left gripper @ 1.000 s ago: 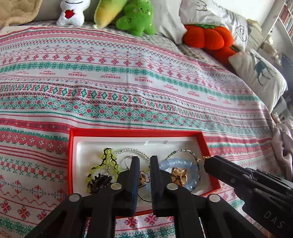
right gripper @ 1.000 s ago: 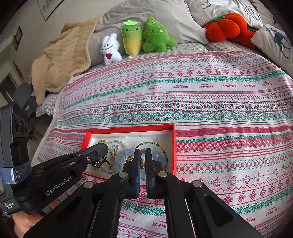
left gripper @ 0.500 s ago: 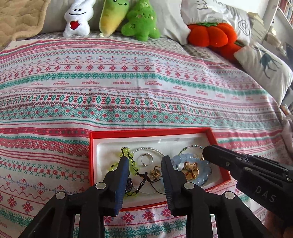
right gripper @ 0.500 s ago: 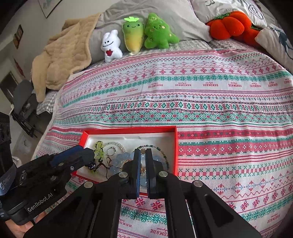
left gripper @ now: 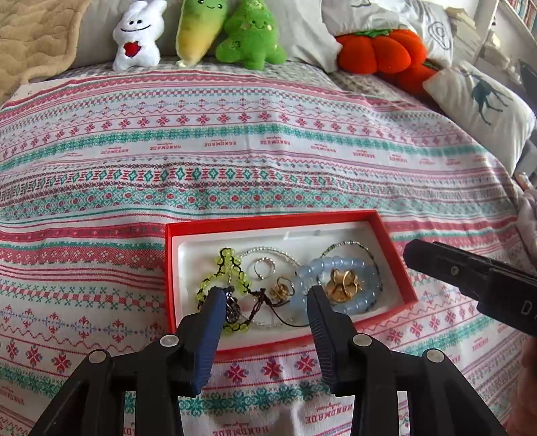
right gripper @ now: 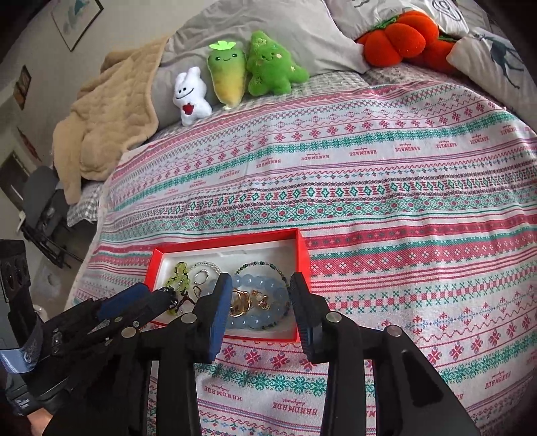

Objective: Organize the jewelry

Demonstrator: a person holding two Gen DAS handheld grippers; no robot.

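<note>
Left wrist view: left gripper point(left gripper: 265, 295) points down at a red jewelry box point(left gripper: 268, 223) lying on a bed under a striped pink, teal and white patterned bedspread point(left gripper: 235, 141) with "HANDMADE" woven in. Its jaws are opening, nothing pinched; the blue-padded fingertips point(left gripper: 214, 302) hang over the box's near half. Inside the box's white liner, ahead of the tips: a yellow-green bead bracelet point(left gripper: 228, 268), a silver ring point(left gripper: 263, 267), a pale blue bead bracelet point(left gripper: 335, 288) with gold pieces point(left gripper: 342, 283) inside its loop, and thin beaded strands. Right gripper point(right gripper: 260, 285) is beside it over the same box, jaws also opening and empty, tips framing the blue bracelet. Far past both grippers, at the head of the bed: a white bunny plush point(left gripper: 137, 33), a radish plush point(left gripper: 198, 26), a green tree plush point(left gripper: 250, 37), an orange pumpkin cushion point(left gripper: 379, 50), grey pillows, and a deer-print pillow point(left gripper: 480, 97) off to the right. Right wrist view: tan blanket point(right gripper: 104, 114) heaped far left of the gripper, a dark chair point(right gripper: 43, 201) beside the bed, framed pictures on the wall point(right gripper: 80, 16).
</note>
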